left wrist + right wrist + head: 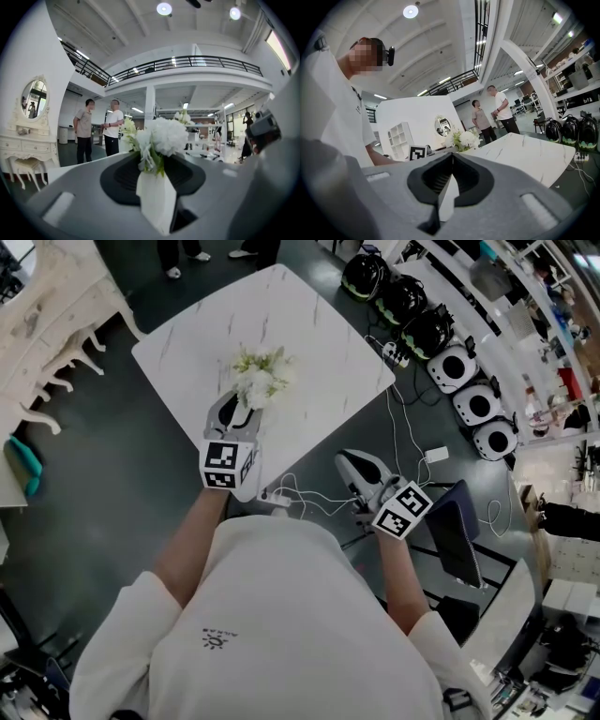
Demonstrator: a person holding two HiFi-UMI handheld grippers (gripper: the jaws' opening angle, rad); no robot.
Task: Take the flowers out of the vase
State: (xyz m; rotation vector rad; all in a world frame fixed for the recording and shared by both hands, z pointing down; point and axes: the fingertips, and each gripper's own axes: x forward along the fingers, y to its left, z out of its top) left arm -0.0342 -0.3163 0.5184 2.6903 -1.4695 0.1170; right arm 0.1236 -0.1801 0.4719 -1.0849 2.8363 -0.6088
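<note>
Left claw (154, 164) is pinching the vase (157, 199), a plain white, angular one wedged between the two dark pads, sitting near the edge of the table (309, 343) closest to the person. The flowers (161, 136) are still sticking up out of its mouth: fluffy white blooms bunched tight, with a few green leaves and stems showing right at the rim and some paler, yellowish sprigs poking out to the left. From the head view they're hiding the vase completely. Right claw (452, 157) is hanging off to the side past the table edge, pressed together with nothing in it. Further back, two people (112, 126) are standing chatting beside a white dressing table (28, 145) with an oval mirror.
</note>
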